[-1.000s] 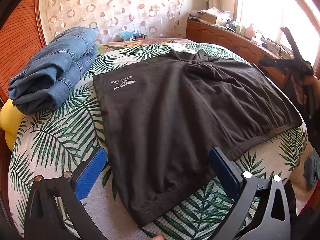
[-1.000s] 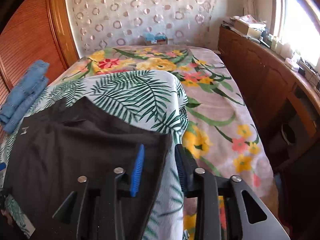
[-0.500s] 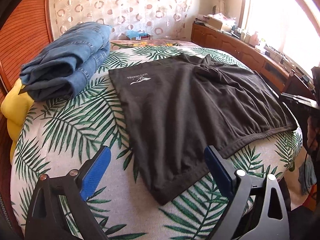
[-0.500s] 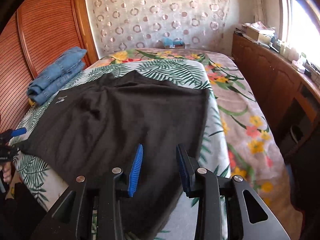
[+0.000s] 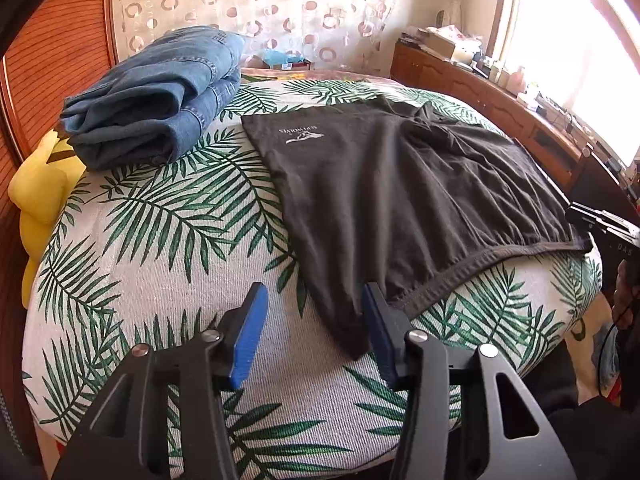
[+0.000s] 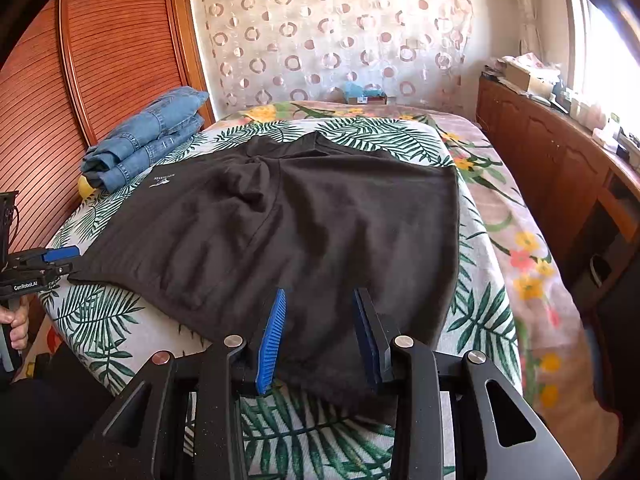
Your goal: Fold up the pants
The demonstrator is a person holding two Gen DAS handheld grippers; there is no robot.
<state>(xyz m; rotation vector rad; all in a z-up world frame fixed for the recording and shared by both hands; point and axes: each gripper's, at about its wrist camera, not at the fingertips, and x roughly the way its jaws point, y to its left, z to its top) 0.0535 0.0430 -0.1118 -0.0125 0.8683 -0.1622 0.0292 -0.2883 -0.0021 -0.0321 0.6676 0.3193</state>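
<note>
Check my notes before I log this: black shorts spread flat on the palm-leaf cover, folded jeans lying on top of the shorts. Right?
Not quite. The folded jeans lie beside the black shorts, apart from them, on the palm-leaf cover towards the wooden wardrobe. The left wrist view shows bare cover between them. The shorts are spread flat, as you wrote.

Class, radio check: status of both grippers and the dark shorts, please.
Left gripper just narrowed, open at waistband corner. Right gripper open over near edge. Dark shorts flat, unfolded. Folded jeans clear.
</note>
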